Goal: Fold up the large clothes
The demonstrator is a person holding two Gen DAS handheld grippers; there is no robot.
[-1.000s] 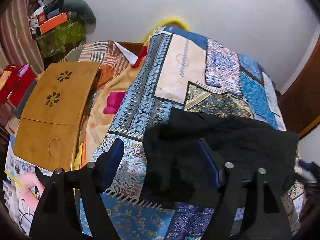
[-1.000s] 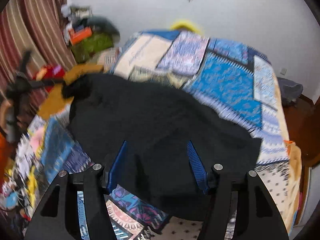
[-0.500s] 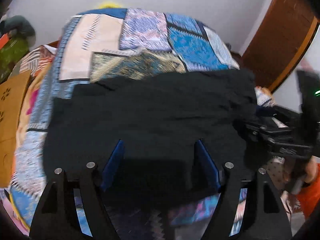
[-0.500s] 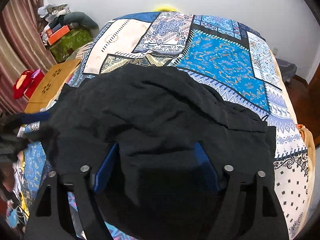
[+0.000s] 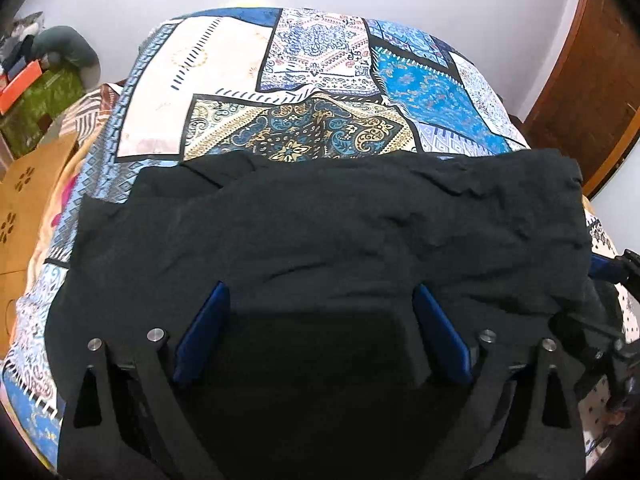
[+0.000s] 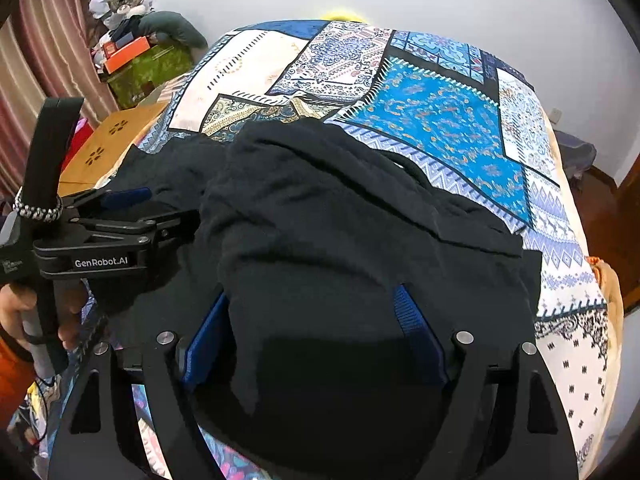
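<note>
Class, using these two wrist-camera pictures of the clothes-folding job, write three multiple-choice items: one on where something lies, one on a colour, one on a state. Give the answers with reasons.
1. Where does the black garment lie?
A. on the patchwork bedspread
B. on the wooden lap desk
C. on the floor

2. What colour are the pads of the left tongs?
A. red
B. blue
C. yellow

3. How does the garment look?
A. hung on a hanger
B. rolled into a tight tube
C. doubled over, one layer lying on another

Answers:
1 A, the black cloth rests on the patterned cover, which shows beyond and beside it.
2 B, both pads stand out blue against the dark cloth.
3 C, the right wrist view shows an upper layer's edge lying across a lower one.
</note>
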